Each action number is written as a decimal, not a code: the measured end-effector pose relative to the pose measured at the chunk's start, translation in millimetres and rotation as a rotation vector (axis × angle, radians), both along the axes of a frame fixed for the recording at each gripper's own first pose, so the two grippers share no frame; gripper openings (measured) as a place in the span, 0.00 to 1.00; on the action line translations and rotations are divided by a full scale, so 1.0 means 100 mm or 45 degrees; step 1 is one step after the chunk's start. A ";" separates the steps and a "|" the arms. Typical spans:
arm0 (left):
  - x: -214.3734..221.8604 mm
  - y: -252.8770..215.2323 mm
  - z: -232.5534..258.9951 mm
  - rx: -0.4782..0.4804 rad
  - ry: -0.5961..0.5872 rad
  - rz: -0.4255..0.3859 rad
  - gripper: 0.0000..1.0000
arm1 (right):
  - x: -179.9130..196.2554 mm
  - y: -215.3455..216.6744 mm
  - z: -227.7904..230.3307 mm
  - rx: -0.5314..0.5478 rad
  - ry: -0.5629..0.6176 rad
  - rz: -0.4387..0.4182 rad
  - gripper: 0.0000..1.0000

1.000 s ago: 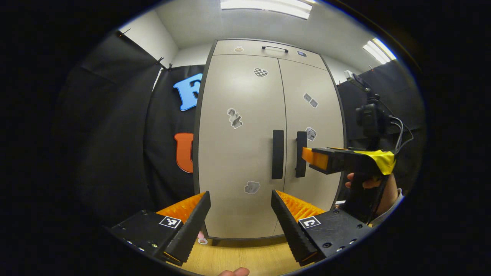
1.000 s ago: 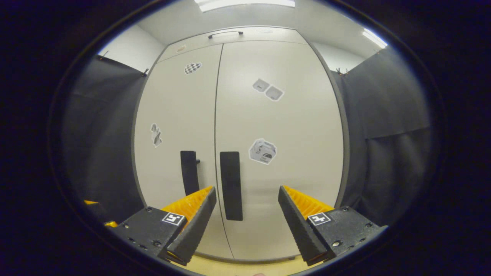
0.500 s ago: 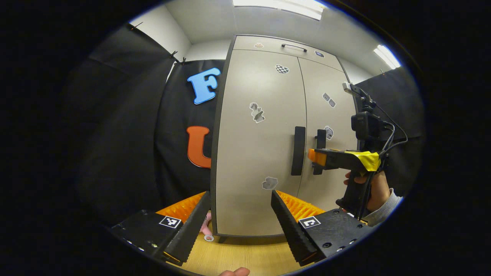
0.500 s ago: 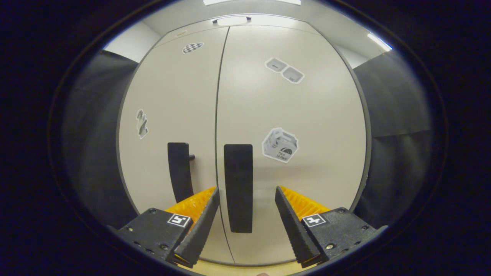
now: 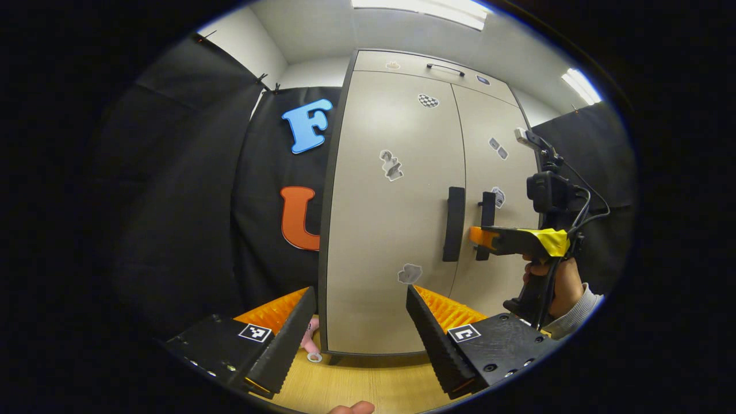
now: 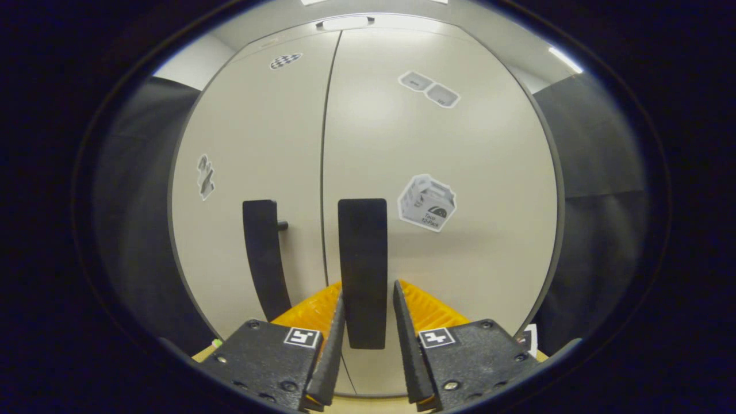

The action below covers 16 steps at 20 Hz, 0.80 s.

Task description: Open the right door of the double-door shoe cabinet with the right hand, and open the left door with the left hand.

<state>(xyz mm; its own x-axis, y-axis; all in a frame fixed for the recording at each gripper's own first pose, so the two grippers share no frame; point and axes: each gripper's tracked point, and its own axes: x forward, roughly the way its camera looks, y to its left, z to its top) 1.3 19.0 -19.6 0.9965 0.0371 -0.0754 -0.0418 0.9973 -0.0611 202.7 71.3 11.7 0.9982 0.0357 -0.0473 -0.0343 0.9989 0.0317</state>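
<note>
Beige shoe cabinet [image 5: 391,230] doors closed — right gripper [image 6: 368,322] jaws straddle right handle [image 6: 362,270], left gripper [image 5: 359,322] spread.

Booth setting, as seen from the left gripper view

- Black cloth wall [image 5: 190,190]: hangs in folds on the left, pinned along its top edge by small clips; a further panel of black cloth [image 5: 598,149] stands on the right
- White room wall [image 5: 247,40]: plain, visible above the cloth at upper left and in the far corner
- Ceiling [image 5: 322,23]: pale grey-white, matt
- Ceiling light strips: one long panel [image 5: 420,7] at the top, a second [image 5: 581,86] at upper right, both lit
- Floor [image 5: 368,382]: light wood-grain surface in the near foreground, in even light
</note>
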 end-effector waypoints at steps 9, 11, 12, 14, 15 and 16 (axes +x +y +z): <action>0.01 -0.01 -0.01 -0.008 0.002 -0.023 0.95 | 0.01 -0.01 0.01 -0.015 0.000 0.047 0.09; 0.00 -0.01 0.00 0.001 0.000 -0.024 0.95 | -0.03 -0.02 0.01 -0.014 0.005 0.055 0.09; 0.00 0.00 0.01 0.008 -0.004 -0.021 0.95 | -0.06 -0.02 0.01 -0.009 0.007 0.066 0.09; 0.00 0.01 0.03 0.023 -0.011 -0.009 0.95 | -0.15 -0.02 0.02 -0.016 0.008 0.093 0.09; 0.00 0.01 0.04 0.027 -0.013 -0.007 0.95 | -0.21 -0.03 0.02 -0.022 0.010 0.105 0.09; 0.00 0.00 0.04 0.029 -0.013 -0.007 0.95 | -0.28 -0.04 0.02 -0.025 0.017 0.114 0.09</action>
<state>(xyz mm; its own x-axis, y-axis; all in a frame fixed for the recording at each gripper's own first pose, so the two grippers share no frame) 1.0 18.9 -15.3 0.9974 0.0333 -0.0642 -0.0358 0.9986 -0.0389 174.6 67.4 13.4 0.9904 0.1238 -0.0619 -0.1233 0.9923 0.0132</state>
